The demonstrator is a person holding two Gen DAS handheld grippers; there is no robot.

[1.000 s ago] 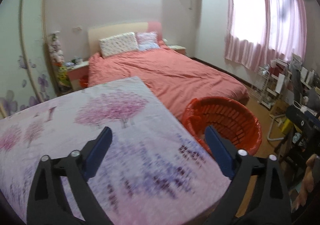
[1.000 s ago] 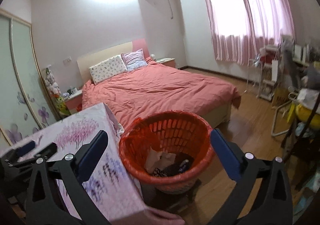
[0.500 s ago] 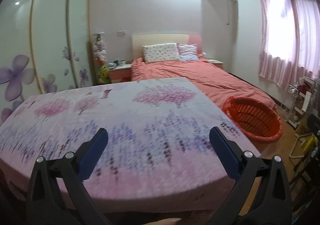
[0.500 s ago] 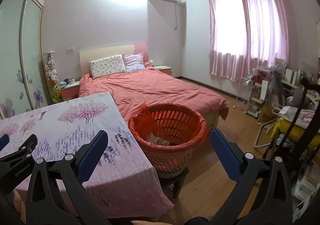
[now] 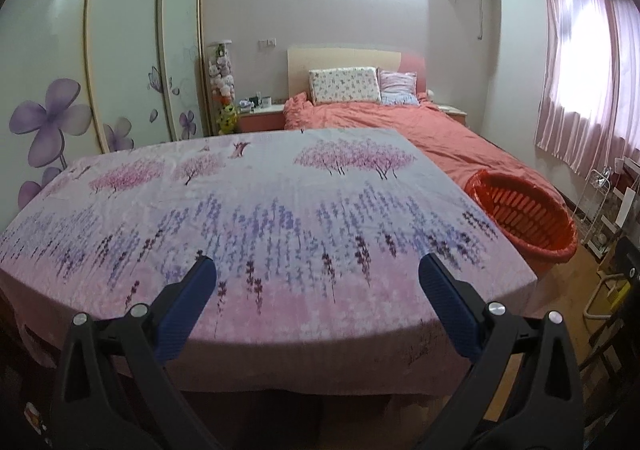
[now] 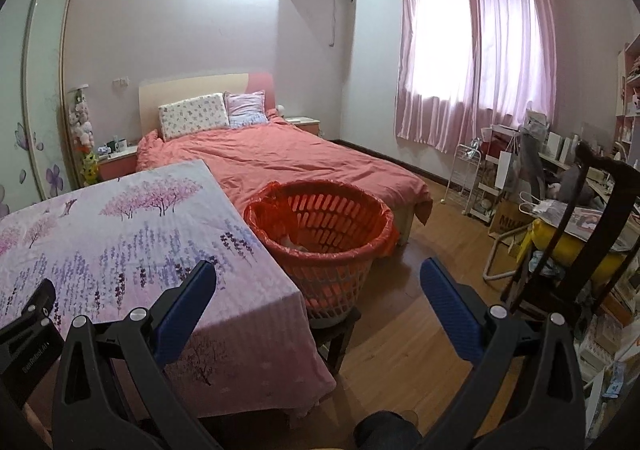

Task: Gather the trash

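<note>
Left wrist view: the left tongs [image 5: 316,272] are spread wide with nothing held, hanging over the near edge of the bench [image 5: 260,210], which is draped in a floral cloth. The orange basket [image 5: 524,218] is seen off the bench's right edge, well right of them. Right wrist view: the right tongs [image 6: 318,278] are also wide open and empty, with the basket [image 6: 324,234] sat just beyond, between the fingers, some trash [image 6: 294,242] visible inside.
</note>
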